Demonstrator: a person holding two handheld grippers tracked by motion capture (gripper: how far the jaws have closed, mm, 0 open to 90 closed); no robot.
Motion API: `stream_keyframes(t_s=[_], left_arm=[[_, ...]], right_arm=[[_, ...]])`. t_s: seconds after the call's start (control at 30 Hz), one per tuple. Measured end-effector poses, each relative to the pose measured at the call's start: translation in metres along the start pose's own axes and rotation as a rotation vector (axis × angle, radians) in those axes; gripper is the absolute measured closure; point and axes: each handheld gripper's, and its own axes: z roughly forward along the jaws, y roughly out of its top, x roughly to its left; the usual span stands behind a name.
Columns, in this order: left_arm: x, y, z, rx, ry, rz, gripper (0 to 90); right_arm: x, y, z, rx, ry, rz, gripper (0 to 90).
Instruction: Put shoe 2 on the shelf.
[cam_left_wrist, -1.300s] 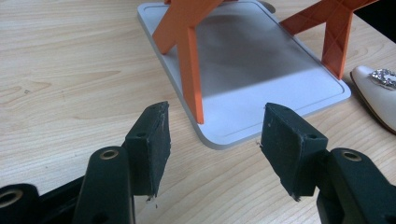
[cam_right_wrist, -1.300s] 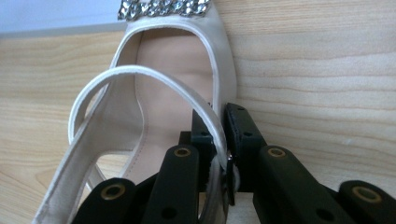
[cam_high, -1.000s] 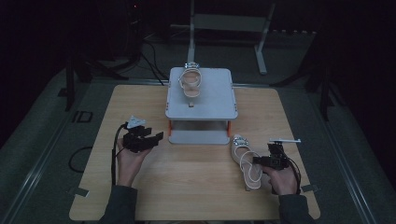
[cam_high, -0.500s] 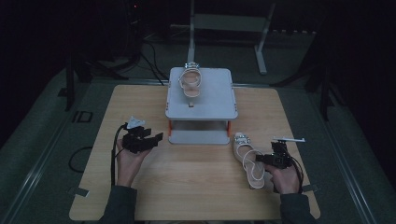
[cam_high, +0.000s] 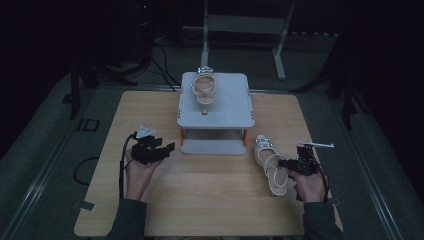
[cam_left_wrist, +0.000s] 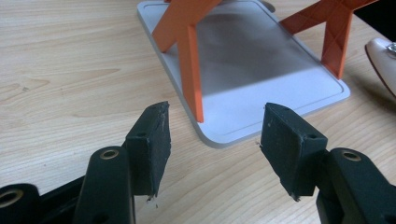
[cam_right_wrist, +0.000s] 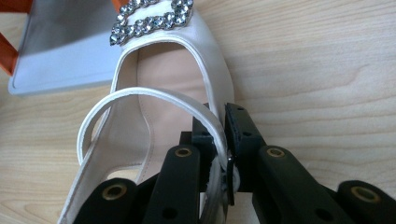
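One wooden worktop (cam_high: 210, 200), carrying everything. One grey two-tier rack (cam_high: 216, 100) on orange legs at mid-worktop, evidently meant as the display spot for footwear. Two cream sandals with jewelled buckles: one sandal on the rack (cam_high: 204, 89), set toe-forward on the top shelf as if already placed; the other sandal (cam_high: 270, 165) lying on the worktop just right of the rack, apparently awaiting its lift up beside its mate. Two tongs: right tongs (cam_right_wrist: 223, 140) pressed together, pinching the near sandal's thin heel strap, probably the easiest part to grip; left tongs (cam_left_wrist: 215, 140) spread, holding nothing, aimed at the rack's lower shelf, perhaps to steady it.
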Motion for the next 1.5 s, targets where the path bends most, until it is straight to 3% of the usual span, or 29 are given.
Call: stream_keyframes(t_s=[0.43, 1.17, 1.5], left_arm=[[-0.002, 0.001, -0.004, -0.008, -0.003, 0.002, 42.8], [-0.003, 0.0, -0.003, -0.002, 0.009, 0.012, 43.4], [-0.004, -0.001, 0.0, 0.004, 0.013, 0.013, 43.3]], right_arm=[[-0.004, 0.025, 0.002, -0.023, 0.001, 0.043, 83.6], [0.0, 0.079, -0.005, -0.074, -0.021, 0.065, 83.4], [0.004, 0.098, -0.006, -0.085, -0.002, 0.084, 83.3]])
